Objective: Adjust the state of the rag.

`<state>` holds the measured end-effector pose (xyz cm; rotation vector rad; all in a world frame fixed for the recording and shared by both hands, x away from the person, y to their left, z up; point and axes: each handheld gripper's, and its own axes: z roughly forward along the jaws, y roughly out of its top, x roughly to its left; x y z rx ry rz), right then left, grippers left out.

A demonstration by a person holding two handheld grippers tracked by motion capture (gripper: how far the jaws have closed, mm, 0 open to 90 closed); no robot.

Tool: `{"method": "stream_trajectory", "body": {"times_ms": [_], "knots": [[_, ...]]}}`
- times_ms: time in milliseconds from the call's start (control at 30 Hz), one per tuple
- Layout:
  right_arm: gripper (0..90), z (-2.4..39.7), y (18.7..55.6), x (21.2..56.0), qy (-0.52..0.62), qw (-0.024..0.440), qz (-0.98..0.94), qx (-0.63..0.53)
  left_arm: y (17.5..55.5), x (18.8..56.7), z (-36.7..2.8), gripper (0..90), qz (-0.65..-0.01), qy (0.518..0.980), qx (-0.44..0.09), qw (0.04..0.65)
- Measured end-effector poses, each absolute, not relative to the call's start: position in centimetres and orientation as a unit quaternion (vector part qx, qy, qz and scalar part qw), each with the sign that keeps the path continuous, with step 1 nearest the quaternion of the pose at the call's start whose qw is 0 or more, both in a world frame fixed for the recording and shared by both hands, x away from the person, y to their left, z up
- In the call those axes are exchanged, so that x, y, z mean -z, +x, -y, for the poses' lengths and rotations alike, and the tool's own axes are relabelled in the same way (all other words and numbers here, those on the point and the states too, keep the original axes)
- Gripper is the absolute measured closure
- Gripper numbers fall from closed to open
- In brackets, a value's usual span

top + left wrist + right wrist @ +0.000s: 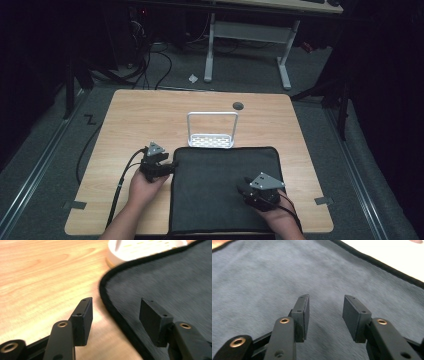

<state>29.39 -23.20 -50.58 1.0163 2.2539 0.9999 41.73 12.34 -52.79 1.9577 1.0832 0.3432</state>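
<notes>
On the near half of the desk [130, 115] lies a dark grey mat [220, 185], flat and spread out, its near edge at the desk's front edge and its far edge just short of the middle. Its border is a black hem, rounded at the corners.

At the mat's left edge sits the left gripper [172, 165], held in the person's left hand [142, 187]. In the left gripper view its jaws stand released and well apart, nothing pressed between them: one pad hangs over bare wood, the other over the mat, with the hem running through the gap [116, 312].

Over the mat's right near part is the right gripper [244, 186], in the right hand [277, 215]. Its jaws are also released, with only the mat's grey nap visible between and beneath them [325, 315]; whether the tips touch the cloth I cannot tell. In that view the black hem crosses the upper right corner.

Just beyond the mat's far edge, near the desk's centre, stands a white rack [212, 131]: a slotted base with a tall hoop rising from it. Its base touches or nearly touches the hem, and it shows as a pale blur in the left gripper view [145, 248].

Farther back on the desk is a small dark round cap [238, 105]. Cables trail from both grippers toward the person. Behind the desk, on the grey floor [240, 75], stands a white-legged table [250, 30].
</notes>
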Motion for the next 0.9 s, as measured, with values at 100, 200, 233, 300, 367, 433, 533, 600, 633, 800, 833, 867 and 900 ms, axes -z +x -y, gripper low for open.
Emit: {"method": "stream_trajectory", "body": {"times_ms": [100,200,233,300,367,433,533,600,633,800,833,867,900], "knots": [[55.2,22.5,29.3,50.7,0.363,0.234,-0.826,-0.363,42.6,52.9,-12.5,44.5,-0.448,0.771,-0.122,0.435],[55.0,22.2,29.3,50.9,0.359,0.232,-0.829,-0.360,43.3,53.0,-11.9,43.6,-0.442,0.779,-0.129,0.425],[55.0,22.2,29.3,51.0,0.360,0.230,-0.830,-0.359,43.5,53.1,-11.8,43.4,-0.440,0.779,-0.130,0.427],[54.7,22.1,29.3,51.0,0.360,0.229,-0.829,-0.361,44.1,53.1,-11.2,42.6,-0.438,0.783,-0.132,0.421],[54.2,22.0,29.3,50.9,0.359,0.227,-0.829,-0.363,44.7,53.2,-10.8,42.7,-0.443,0.783,-0.131,0.417],[53.1,21.6,29.2,50.9,0.356,0.224,-0.831,-0.365,45.2,53.3,-10.5,45.5,-0.446,0.784,-0.122,0.414],[51.0,20.4,29.1,51.0,0.344,0.210,-0.834,-0.376,45.5,53.5,-10.2,53.7,-0.450,0.780,-0.110,0.421],[49.9,19.0,28.9,51.0,0.334,0.199,-0.838,-0.383,45.5,53.6,-10.1,60.5,-0.445,0.781,-0.105,0.425],[49.8,18.3,28.9,50.9,0.325,0.196,-0.841,-0.386,45.4,53.6,-10.0,64.9,-0.441,0.784,-0.108,0.423],[48.8,14.3,28.6,51.3,0.282,0.187,-0.860,-0.383,45.0,53.7,-10.2,82.8,-0.437,0.778,-0.107,0.438],[48.6,13.6,28.5,51.3,0.275,0.186,-0.863,-0.382,44.9,53.7,-10.2,83.4,-0.433,0.780,-0.107,0.438],[48.3,13.0,28.5,51.4,0.269,0.183,-0.865,-0.383,44.9,53.6,-10.2,83.8,-0.431,0.781,-0.104,0.440],[48.0,12.3,28.5,51.5,0.265,0.180,-0.866,-0.384,44.9,53.7,-10.3,83.9,-0.433,0.779,-0.103,0.442]]}}
